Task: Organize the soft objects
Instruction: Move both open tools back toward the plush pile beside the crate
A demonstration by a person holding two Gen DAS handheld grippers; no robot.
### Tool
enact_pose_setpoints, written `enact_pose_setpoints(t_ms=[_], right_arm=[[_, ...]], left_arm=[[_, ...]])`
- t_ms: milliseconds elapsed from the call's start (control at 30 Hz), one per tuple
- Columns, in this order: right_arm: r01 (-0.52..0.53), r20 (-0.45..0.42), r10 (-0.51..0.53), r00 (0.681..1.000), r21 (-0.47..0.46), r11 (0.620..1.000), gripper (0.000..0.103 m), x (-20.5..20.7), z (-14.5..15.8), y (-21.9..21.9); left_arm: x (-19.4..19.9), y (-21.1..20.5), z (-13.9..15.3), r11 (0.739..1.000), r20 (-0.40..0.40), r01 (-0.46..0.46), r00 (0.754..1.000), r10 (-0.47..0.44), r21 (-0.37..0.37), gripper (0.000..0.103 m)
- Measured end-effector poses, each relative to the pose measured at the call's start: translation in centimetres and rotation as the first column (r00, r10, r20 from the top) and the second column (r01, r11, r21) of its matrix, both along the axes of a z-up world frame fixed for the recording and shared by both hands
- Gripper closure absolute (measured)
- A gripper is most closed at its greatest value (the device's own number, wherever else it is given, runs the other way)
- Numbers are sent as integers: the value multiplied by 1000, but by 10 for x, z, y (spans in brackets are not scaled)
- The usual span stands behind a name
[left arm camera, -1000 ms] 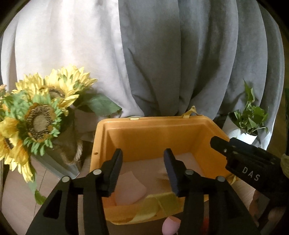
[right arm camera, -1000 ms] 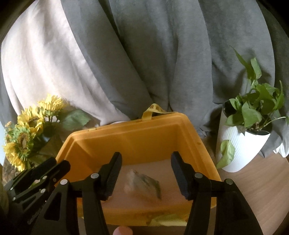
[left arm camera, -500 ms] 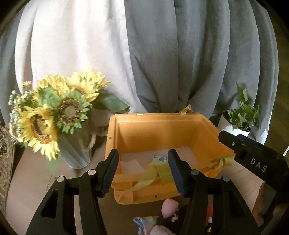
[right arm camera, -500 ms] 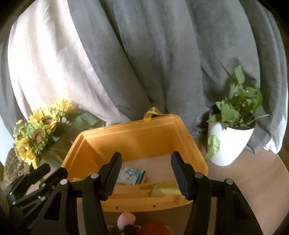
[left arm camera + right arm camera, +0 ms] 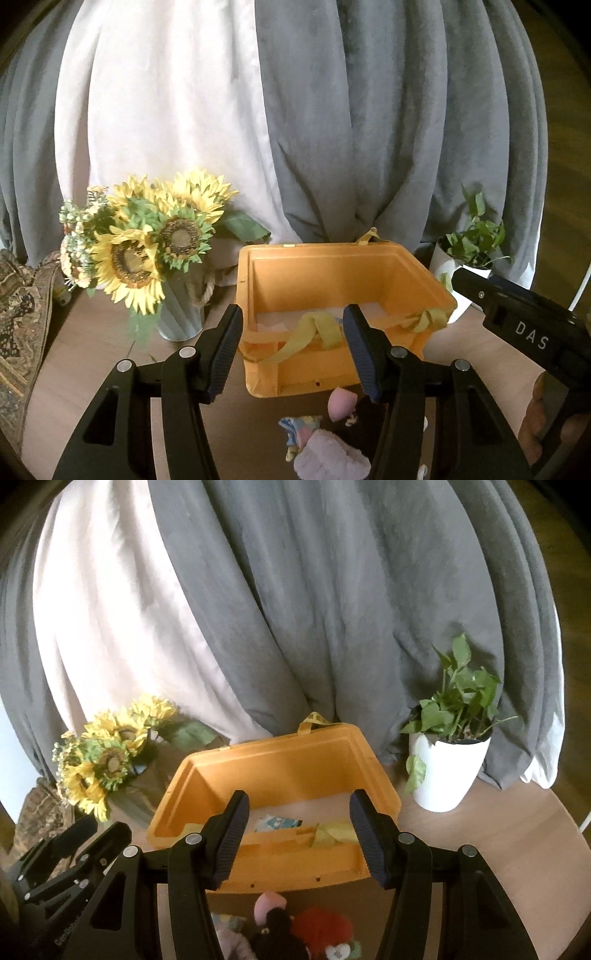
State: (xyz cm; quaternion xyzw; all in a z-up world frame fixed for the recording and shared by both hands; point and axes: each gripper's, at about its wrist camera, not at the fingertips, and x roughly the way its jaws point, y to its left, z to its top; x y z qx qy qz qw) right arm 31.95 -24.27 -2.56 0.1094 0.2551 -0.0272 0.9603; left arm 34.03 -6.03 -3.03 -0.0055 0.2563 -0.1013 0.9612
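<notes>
An orange box (image 5: pixel 332 266) (image 5: pixel 288 760) stands open on the wooden table, with yellow straps (image 5: pixel 314 330) draped over its near wall. Inside lie a pale pink cloth (image 5: pixel 271 326) and a small blue patterned piece (image 5: pixel 277 821). In front of the box is a heap of soft toys: a pink one (image 5: pixel 341 404) (image 5: pixel 267 902), a red plush (image 5: pixel 321 928), a black one (image 5: pixel 277 926) and a fluffy pale pink one (image 5: pixel 328 458). My left gripper (image 5: pixel 293 332) and right gripper (image 5: pixel 300 808) both hang open and empty, above the toys and short of the box.
A vase of sunflowers (image 5: pixel 147 251) stands left of the box, and a white potted plant (image 5: pixel 447 775) right of it. Grey and white curtains hang behind. A patterned cushion (image 5: pixel 18 314) lies at the far left. A hand (image 5: pixel 535 406) holds the right gripper's body.
Both grippers have drawn back and up from over the box. The box looks smaller and the toys in front of it have come into view. The left jaws stand slightly wider.
</notes>
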Motion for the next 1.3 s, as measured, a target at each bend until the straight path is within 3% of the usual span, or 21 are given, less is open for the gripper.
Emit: enact_pose_setpoints(t_ms=[667, 1300], right_arm=[[8, -13, -8, 1000, -2, 1000, 45, -73, -5, 19], [-50, -122, 52, 991, 20, 999, 45, -108, -47, 22]], left_arm=[[-74, 16, -13, 999, -24, 40, 999, -40, 14, 47], [-110, 9, -53, 998, -122, 43, 992, -37, 43, 47]])
